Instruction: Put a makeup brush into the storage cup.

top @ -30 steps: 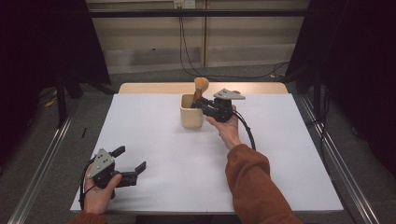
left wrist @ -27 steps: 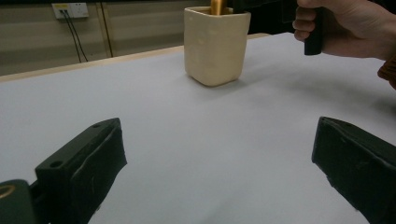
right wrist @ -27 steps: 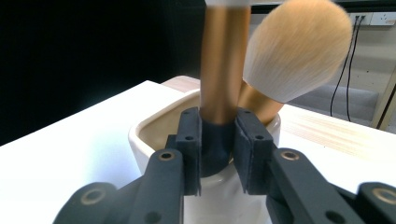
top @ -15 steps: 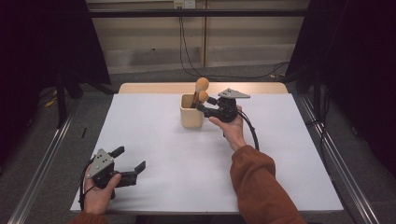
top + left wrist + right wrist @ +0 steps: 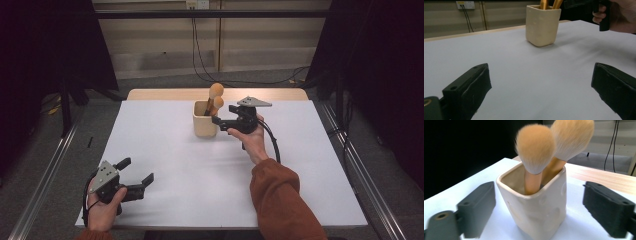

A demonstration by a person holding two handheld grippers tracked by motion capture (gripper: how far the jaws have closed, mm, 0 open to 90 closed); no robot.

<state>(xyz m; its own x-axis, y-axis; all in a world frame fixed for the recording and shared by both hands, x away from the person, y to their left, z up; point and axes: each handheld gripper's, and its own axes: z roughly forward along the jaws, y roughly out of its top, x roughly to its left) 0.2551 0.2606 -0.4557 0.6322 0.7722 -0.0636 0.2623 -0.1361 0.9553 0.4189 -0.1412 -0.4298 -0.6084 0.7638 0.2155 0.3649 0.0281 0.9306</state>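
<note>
White table (image 5: 165,150) bears a cream cup (image 5: 204,120) with two brushes (image 5: 215,95); right gripper (image 5: 220,121) gapes beside it, left gripper (image 5: 136,175) gapes empty near the front edge.

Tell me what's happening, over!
Right gripper open beside the cup. Two brushes standing inside. Left gripper open, empty, near table edge. Nothing in the way.

High view overhead facing forward, gripper views low, sharing the cup (image 5: 205,119).

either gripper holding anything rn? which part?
Nothing held. Right gripper is open beside the cup with two brushes; left gripper is open over bare table.
</note>
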